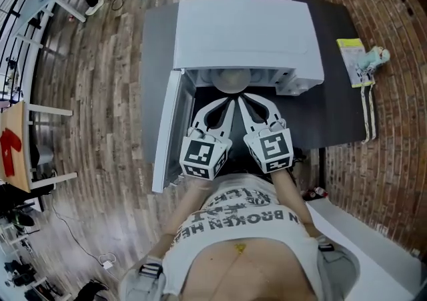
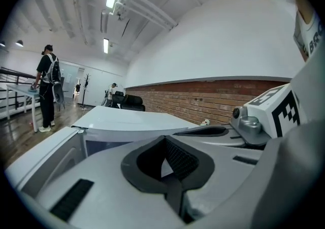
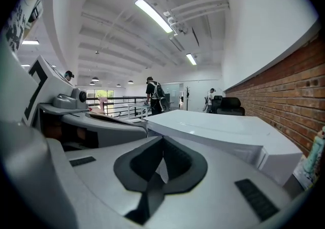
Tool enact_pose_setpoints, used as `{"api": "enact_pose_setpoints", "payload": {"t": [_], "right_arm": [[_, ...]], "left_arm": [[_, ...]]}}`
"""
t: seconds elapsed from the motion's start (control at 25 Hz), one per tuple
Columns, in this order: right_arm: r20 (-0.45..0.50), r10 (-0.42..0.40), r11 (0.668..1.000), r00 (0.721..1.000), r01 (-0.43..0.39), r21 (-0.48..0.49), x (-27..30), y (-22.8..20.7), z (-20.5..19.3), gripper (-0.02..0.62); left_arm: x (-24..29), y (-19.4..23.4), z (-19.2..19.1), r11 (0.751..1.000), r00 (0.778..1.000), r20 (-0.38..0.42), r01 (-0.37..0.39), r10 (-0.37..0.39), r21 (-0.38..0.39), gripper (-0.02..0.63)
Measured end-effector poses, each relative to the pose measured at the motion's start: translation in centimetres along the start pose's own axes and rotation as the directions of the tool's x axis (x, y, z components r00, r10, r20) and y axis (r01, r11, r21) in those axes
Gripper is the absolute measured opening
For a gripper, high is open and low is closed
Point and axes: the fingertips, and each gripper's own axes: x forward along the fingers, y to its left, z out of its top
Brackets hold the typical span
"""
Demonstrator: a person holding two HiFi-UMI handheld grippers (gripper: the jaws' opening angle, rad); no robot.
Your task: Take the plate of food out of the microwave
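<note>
A white microwave (image 1: 247, 33) sits on a dark table (image 1: 340, 106), its door (image 1: 167, 129) swung wide open to the left. The plate (image 1: 231, 81) is just inside the oven's mouth, a pale round shape at the front edge of the cavity. What lies on it cannot be made out from above.

Both claws reach in side by side, their marker cubes close to the person's shirt and their fingers converging on the plate's near rim. The left gripper (image 1: 229, 101) has its jaws drawn together. In the left gripper view the two dark pads meet at the tips, with only a thin sliver of white showing between them, so it pinches the rim. The right gripper (image 1: 243, 98) does the same just beside it, closed on that rim, with a matching white sliver in its own view. The two sets of fingertips nearly touch each other.

On the table's right edge, well apart from the oven, lie a yellow-green card (image 1: 351, 59) and a small pale toy (image 1: 375, 57).
</note>
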Motion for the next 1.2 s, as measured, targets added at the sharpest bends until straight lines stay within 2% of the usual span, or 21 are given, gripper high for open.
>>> {"api": "enact_pose_setpoints", "payload": {"t": [0.28, 0.48, 0.64, 0.8, 1.0, 1.2], "right_arm": [[0.005, 0.080, 0.997, 0.997, -0.080, -0.016, -0.2, -2.3, 0.0, 0.009], [0.002, 0.118, 0.993, 0.993, -0.118, -0.025, -1.1, -4.6, -0.9, 0.009], [-0.010, 0.137, 0.990, 0.991, -0.137, -0.040, -1.1, -4.6, -1.7, 0.009], [-0.020, 0.125, 0.992, 0.992, -0.125, -0.034, -0.5, -5.0, -2.0, 0.009], [-0.019, 0.086, 0.996, 0.996, -0.087, -0.010, 0.7, -5.3, -1.9, 0.009], [-0.013, 0.054, 0.998, 0.998, -0.054, 0.013, 1.9, -4.7, -1.5, 0.009]], "left_arm": [[2.0, -0.6, 0.4, 0.996, 0.996, 0.006, -0.093, 0.093, -0.005, 0.008], [3.9, -2.2, -0.2, 0.991, 0.991, 0.002, -0.132, 0.132, -0.013, 0.008], [3.9, -2.3, -0.7, 0.988, 0.988, -0.006, -0.154, 0.154, -0.006, 0.008], [4.2, -1.7, -0.8, 0.989, 0.989, -0.017, -0.148, 0.148, -0.004, 0.008], [4.4, -0.2, -0.3, 0.990, 0.990, -0.028, -0.136, 0.137, 0.033, 0.008], [4.3, 1.4, -0.1, 0.994, 0.994, -0.038, -0.102, 0.104, 0.049, 0.008]]}}
